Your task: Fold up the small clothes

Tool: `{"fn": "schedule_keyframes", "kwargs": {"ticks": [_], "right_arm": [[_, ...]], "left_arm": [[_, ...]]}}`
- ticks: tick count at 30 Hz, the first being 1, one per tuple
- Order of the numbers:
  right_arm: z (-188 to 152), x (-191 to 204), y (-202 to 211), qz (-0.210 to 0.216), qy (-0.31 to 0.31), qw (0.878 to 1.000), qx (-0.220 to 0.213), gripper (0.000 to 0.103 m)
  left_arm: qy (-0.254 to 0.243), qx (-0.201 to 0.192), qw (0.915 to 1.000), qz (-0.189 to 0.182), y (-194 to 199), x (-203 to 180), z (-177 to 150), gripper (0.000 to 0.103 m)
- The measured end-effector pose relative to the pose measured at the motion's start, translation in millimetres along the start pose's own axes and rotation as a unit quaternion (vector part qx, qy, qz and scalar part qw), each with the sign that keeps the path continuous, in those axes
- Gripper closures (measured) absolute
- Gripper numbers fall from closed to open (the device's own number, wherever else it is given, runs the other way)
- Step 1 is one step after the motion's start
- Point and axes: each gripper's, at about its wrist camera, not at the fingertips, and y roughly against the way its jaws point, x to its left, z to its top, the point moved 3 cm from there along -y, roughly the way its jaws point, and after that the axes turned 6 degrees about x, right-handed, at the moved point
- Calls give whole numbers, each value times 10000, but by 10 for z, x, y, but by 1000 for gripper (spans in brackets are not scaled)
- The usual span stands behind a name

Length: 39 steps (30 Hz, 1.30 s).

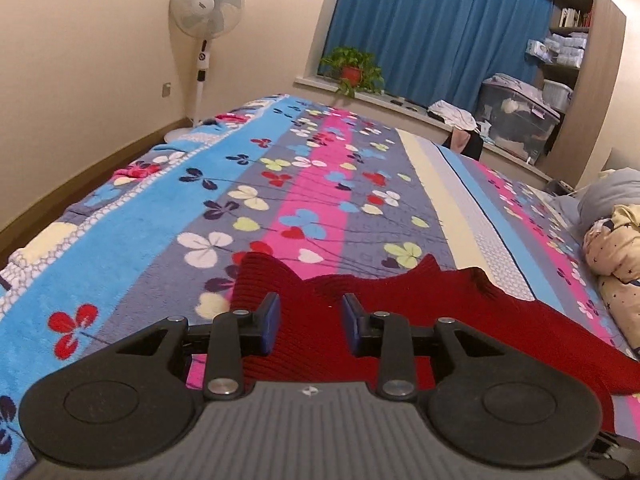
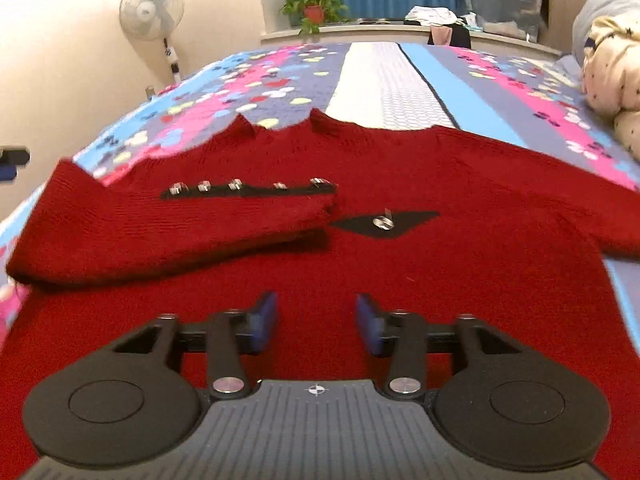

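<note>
A small red knit sweater (image 2: 400, 168) lies flat on the flowered bedspread (image 2: 380, 80). Its left sleeve (image 2: 168, 220) is folded across the body; a black strip with several shiny buttons (image 2: 244, 188) runs along it. A black patch with one button (image 2: 384, 222) sits mid-chest. My right gripper (image 2: 316, 320) is open and empty, low over the sweater's lower part. In the left wrist view the sweater (image 1: 400, 300) shows from its left side. My left gripper (image 1: 310, 320) is open and empty, over the sweater's edge.
A rolled cream quilt with stars (image 2: 612, 80) and a grey pillow (image 1: 612, 192) lie at the bed's right. A standing fan (image 1: 206, 12), a potted plant (image 1: 352, 68), blue curtains (image 1: 440, 28) and storage boxes (image 1: 516, 120) stand beyond the bed.
</note>
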Motion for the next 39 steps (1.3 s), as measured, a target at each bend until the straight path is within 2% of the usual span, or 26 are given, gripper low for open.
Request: {"fn": "schedule_keyframes", "kwargs": {"ticks": [2, 3, 5, 7, 8, 9, 10, 11, 12, 14, 15, 17, 19, 20, 21, 23, 24, 26, 27, 29, 31, 33, 35, 37, 39], "right_arm": [[90, -9, -82, 204, -504, 9985, 29, 45], [137, -23, -143, 323, -829, 9960, 63, 35], [221, -27, -258, 538, -1403, 9886, 81, 22], [315, 3, -338, 498, -1708, 9840, 61, 22], [369, 8, -365, 404, -1825, 9824, 48, 32], [427, 0, -385, 287, -1934, 9807, 51, 60], [475, -21, -405, 213, -2000, 9795, 90, 82], [538, -48, -403, 202, -2053, 9785, 84, 93], [620, -62, -329, 233, -1999, 9794, -131, 94], [806, -67, -85, 15, -1561, 9845, -797, 94], [886, -128, 61, -105, -1488, 9827, -1101, 94], [974, -405, 249, -455, -1750, 9731, -1430, 94], [977, -779, 291, -1278, -1978, 9614, -1427, 94], [943, -953, 239, -1631, -2067, 9567, -1244, 94], [878, -1149, 121, -1886, -2122, 9551, -850, 94], [731, -1423, -134, -1791, -2091, 9613, 99, 91], [678, -1498, -135, -1610, -2019, 9659, 163, 92], [657, -1513, -11, -1446, -1805, 9729, -68, 87], [643, -1499, 55, -1518, -1699, 9736, -129, 77], [560, -1517, 247, -1480, -1541, 9766, -255, 66], [454, -1572, 411, -1269, -1470, 9805, -290, 65], [323, -1620, 568, -1138, -1320, 9844, -249, 65], [174, -1696, 765, -1051, -1173, 9873, -223, 64], [3, -1734, 1001, -996, -1052, 9892, -212, 62], [-129, -1830, 1208, -986, -944, 9904, -201, 56]], "left_arm": [[-93, 5, 10000, -5, 6, -26, -21, 66], [-128, 0, 9999, -6, 14, -46, -43, 66], [-148, -26, 9999, -16, 19, -37, -34, 66], [-119, -45, 9999, -12, 19, -24, -22, 66], [-96, -54, 9999, -15, 25, -15, -21, 66], [-81, -53, 10000, -13, 23, -9, -18, 66], [-80, -47, 10000, 0, 20, -4, -17, 66], [-85, -39, 10000, 21, 10, 3, -22, 66], [-89, -31, 10000, 30, 5, 5, -25, 66], [-97, -14, 9999, 20, 1, 0, -32, 66], [-114, -16, 9999, 5, 2, -9, -36, 66], [-195, -26, 9998, -23, 1, -47, -49, 66], [-301, -8, 9995, -44, -13, -96, -71, 66], [-342, 23, 9994, -65, -28, -122, -94, 66], [-375, 82, 9992, -98, -52, -144, -120, 65], [-468, 265, 9984, -167, -124, -193, -191, 64], [-554, 359, 9977, -174, -162, -227, -234, 64], [-750, 498, 9957, -202, -220, -297, -304, 64], [-825, 542, 9948, -237, -241, -321, -337, 64], [-935, 613, 9932, -326, -272, -367, -397, 64], [-977, 729, 9914, -471, -319, -394, -468, 60], [-1060, 1071, 9874, -494, -450, -408, -590, 60], [-1340, 1434, 9805, -103, -600, -418, -737, 59], [-1509, 1367, 9789, 149, -583, -436, -736, 57], [-1428, 1201, 9824, 65, -481, -463, -672, 57]]}}
